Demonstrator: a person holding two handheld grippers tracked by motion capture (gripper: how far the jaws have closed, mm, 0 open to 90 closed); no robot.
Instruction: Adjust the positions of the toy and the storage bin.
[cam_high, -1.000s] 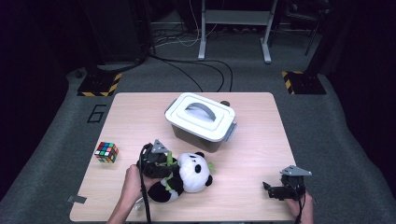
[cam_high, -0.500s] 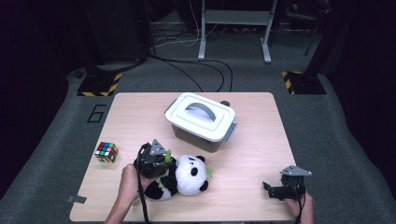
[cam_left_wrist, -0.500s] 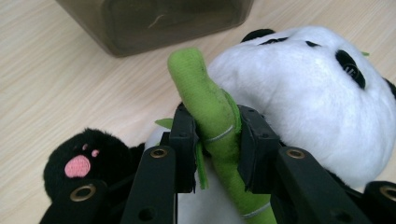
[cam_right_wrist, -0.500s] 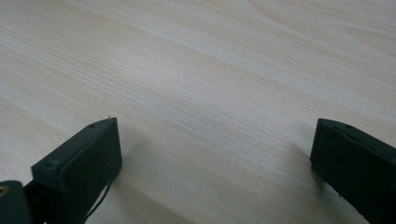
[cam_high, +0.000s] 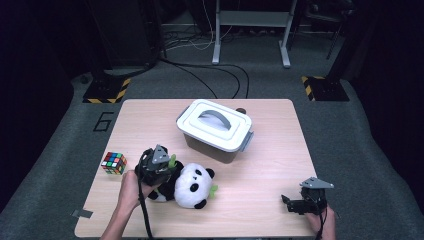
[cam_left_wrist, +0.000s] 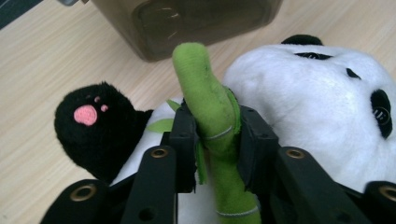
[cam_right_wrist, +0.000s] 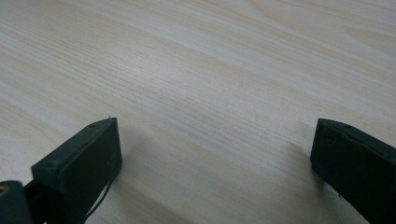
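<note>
Plush panda (cam_high: 192, 186): white head, black ears and limbs, pink-padded paw, lying on its back on the wooden table near the front left edge. Green plush bamboo stalk (cam_left_wrist: 210, 109) on its chest, tilted upright.

- Plush panda (cam_high: 192, 186): in the high view, its body is partly covered by the left gripper (cam_high: 159, 167) and the hand behind it. In the left gripper view, the head (cam_left_wrist: 327, 107) is cut off at the right edge, and the lower end of the green bamboo stalk (cam_left_wrist: 210, 112) is lost between the black jaws.
- Lidded storage box (cam_high: 216, 131): in the left gripper view, it is cut off by the top edge and blurred. The contents cannot be told.
- Small dark object (cam_high: 241, 111) behind the box: mostly hidden and too small to identify.
- Right gripper (cam_high: 292, 205): the holding hand is cut off by the bottom edge.
- Puzzle cube (cam_high: 114, 163): the far faces are hidden.
</note>
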